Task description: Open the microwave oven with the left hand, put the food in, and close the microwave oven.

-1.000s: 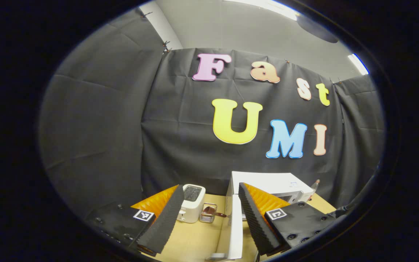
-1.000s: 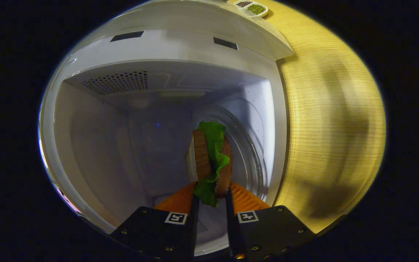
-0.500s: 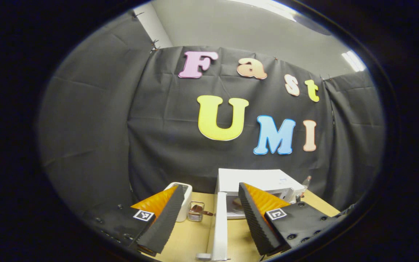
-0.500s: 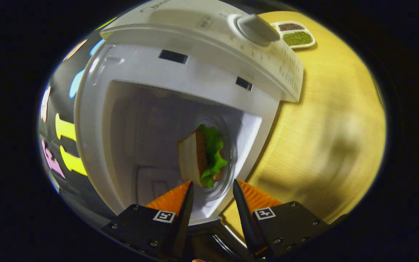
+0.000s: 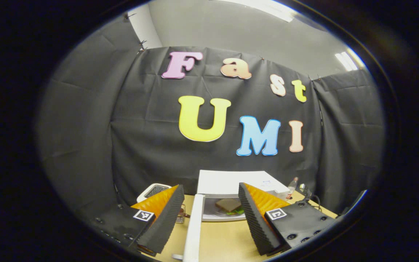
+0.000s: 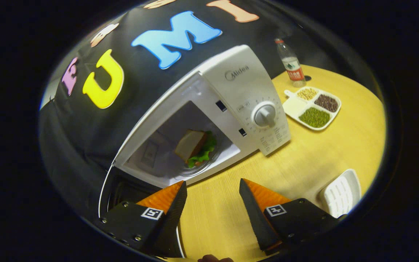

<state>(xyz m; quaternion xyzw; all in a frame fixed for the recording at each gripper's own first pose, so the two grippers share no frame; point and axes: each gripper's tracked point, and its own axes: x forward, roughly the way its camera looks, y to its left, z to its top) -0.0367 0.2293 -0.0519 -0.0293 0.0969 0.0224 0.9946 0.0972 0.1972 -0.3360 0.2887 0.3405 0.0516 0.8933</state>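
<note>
White and boxy, the microwave oven stands on the pale wooden bench with its door swung wide open. The sandwich, bread with green lettuce poking out, lies inside the oven's cavity on the glass turntable, touching neither gripper. In the left gripper view the same sandwich shows in the open cavity, with the door seen edge-on at the oven's left side.

The right gripper hangs in front of the oven's opening, outside the cavity, above bare bench; its jaws stand apart and hold nothing. The left gripper is farther back from the oven, pointing toward it, with the door's edge between its spread fingers from this angle; its jaws are also apart and empty, and whether they touch the door I cannot tell.

To the oven's right, past the control dial, a divided white dish holds beans and grains, and a plastic bottle stands behind it. A white ribbed tray lies nearer the front of the bench. To the oven's left stands a white toaster.
</note>
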